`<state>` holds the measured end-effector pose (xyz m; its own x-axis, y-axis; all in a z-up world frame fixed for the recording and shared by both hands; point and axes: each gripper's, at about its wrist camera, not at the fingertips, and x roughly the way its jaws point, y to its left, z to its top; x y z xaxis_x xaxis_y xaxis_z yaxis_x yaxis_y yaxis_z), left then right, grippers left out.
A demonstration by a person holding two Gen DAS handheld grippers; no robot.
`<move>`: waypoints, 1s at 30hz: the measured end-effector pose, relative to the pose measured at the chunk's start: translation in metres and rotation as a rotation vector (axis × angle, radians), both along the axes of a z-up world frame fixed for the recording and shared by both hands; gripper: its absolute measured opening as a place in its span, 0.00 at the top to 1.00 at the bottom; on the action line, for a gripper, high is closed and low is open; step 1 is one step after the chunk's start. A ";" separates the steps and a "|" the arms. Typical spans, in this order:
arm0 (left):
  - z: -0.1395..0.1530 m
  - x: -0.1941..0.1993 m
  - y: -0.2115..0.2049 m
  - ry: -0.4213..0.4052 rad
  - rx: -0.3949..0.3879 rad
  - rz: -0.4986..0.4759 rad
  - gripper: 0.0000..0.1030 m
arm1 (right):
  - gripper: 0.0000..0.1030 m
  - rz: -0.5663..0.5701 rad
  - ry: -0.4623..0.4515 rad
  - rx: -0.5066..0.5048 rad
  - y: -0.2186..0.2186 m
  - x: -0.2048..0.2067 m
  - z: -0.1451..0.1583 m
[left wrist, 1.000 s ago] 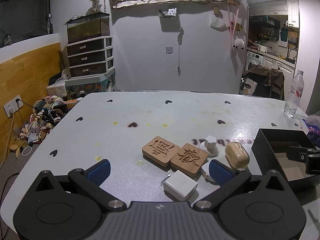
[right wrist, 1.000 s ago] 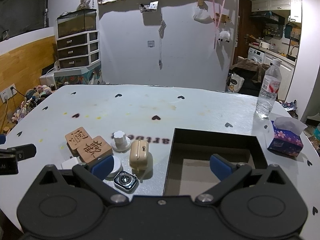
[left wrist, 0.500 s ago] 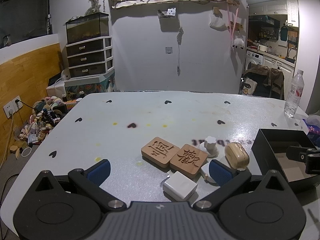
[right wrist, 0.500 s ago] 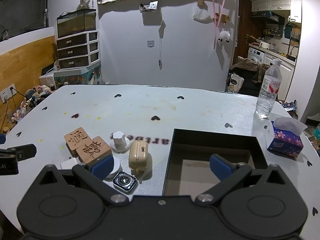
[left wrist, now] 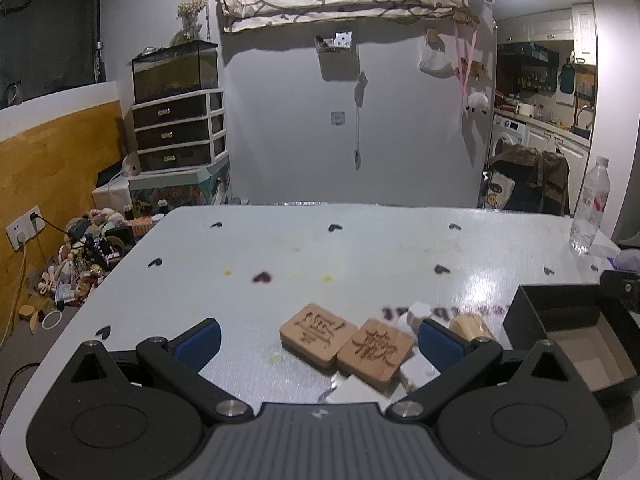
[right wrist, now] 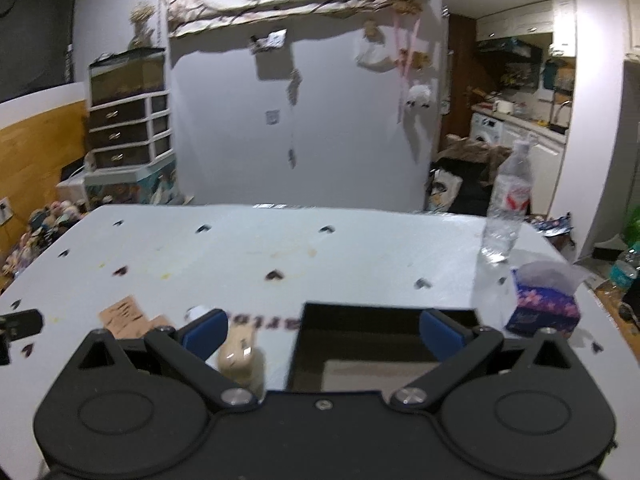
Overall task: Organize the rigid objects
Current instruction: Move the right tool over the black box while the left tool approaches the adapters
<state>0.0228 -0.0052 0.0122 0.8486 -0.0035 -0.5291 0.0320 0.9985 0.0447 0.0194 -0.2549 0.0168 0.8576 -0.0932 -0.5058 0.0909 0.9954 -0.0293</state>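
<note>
Two carved wooden blocks [left wrist: 346, 342] lie side by side on the white table [left wrist: 360, 248], between the fingers of my open left gripper [left wrist: 318, 342]. A white charger [left wrist: 352, 392] lies below them and a white knob [left wrist: 418, 314] behind. A beige earbud case [left wrist: 470, 326] sits right of them; in the right wrist view the case [right wrist: 240, 360] lies by the left finger of my open right gripper [right wrist: 324, 330]. The black open box [right wrist: 384, 344] stands empty under the right gripper, and the box [left wrist: 568, 332] shows at the far right in the left view.
A water bottle [right wrist: 506, 216] and a floral tissue pack [right wrist: 542, 306] stand at the table's right side. The wooden blocks [right wrist: 128, 314] appear blurred at left. The table's far half holds only heart marks. Beyond it are drawers, a wall and a kitchen.
Both grippers have moved forward and lower over the table. The objects sit closer to the fingers. The right view is blurred from motion, and the watch is no longer visible.
</note>
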 end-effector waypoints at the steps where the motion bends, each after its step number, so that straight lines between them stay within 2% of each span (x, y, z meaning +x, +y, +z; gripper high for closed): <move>1: 0.002 0.001 -0.002 -0.007 0.000 -0.002 0.00 | 0.00 -0.015 -0.008 -0.004 -0.005 0.001 0.002; 7: 0.008 0.012 -0.017 -0.029 -0.002 -0.034 0.00 | 0.00 -0.099 -0.022 -0.032 -0.035 0.005 0.010; 11: 0.003 0.017 -0.031 -0.007 -0.014 -0.062 0.00 | 0.00 -0.163 0.006 -0.027 -0.059 0.005 0.011; 16: -0.008 0.016 -0.055 0.008 0.003 -0.100 0.00 | 0.00 -0.176 0.020 -0.015 -0.094 0.000 0.006; 22: -0.021 0.015 -0.077 0.058 -0.011 -0.114 0.00 | 0.00 -0.206 0.094 0.028 -0.133 0.000 -0.007; 25: -0.026 0.013 -0.088 0.076 0.026 -0.113 0.00 | 0.00 -0.214 0.150 0.043 -0.146 0.003 -0.020; 26: -0.028 0.013 -0.092 0.086 0.029 -0.113 0.00 | 0.05 -0.219 0.170 0.059 -0.151 0.004 -0.024; 27: -0.029 0.014 -0.094 0.097 0.028 -0.111 0.00 | 0.16 -0.217 0.191 0.082 -0.155 0.005 -0.029; 30: -0.034 0.012 -0.100 0.118 0.024 -0.104 0.00 | 0.35 -0.187 0.257 0.125 -0.163 0.007 -0.043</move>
